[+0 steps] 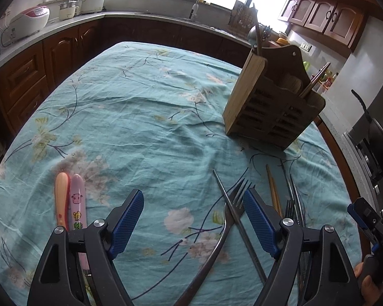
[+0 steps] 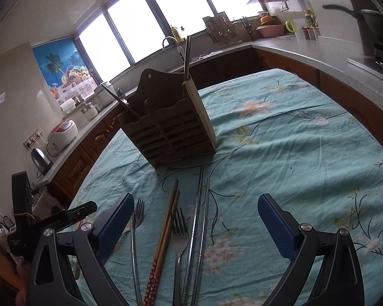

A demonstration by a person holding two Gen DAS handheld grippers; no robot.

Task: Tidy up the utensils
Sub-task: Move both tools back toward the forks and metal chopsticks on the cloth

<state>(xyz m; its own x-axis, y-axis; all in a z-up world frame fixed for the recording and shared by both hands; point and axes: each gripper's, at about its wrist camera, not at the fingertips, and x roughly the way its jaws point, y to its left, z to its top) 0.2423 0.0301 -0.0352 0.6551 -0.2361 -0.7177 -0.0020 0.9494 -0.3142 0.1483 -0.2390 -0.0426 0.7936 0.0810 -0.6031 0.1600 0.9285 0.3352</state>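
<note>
Left wrist view. The left gripper (image 1: 193, 219) hangs with its jaws spread wide and nothing between the blue pads, above the tabletop (image 1: 140, 107) draped in a teal floral cloth. The slatted brown wooden utensil caddy (image 1: 273, 109) stands upright on the cloth and already holds a few long utensils. Nearer the camera than the caddy, a steel fork (image 1: 227, 219) lies crossed by a thin metal chopstick (image 1: 238, 227), just beside the gripper's right pad. Well apart from the caddy, toward the left edge, an orange plastic spoon (image 1: 61, 199) and a pink cartoon-printed spoon (image 1: 78, 201) lie side by side.

Right wrist view. The right gripper (image 2: 195, 225) is likewise wide open and empty. Between it and the caddy lie a pair of wooden chopsticks with red patterned ends (image 2: 166, 229), a second steel fork (image 2: 178, 232) and two long metal chopsticks (image 2: 200, 219).

Step in hand, as judged: approach for a pick. The next move calls for lowering over one utensil and closing on its thin handle flat against the cloth.
</note>
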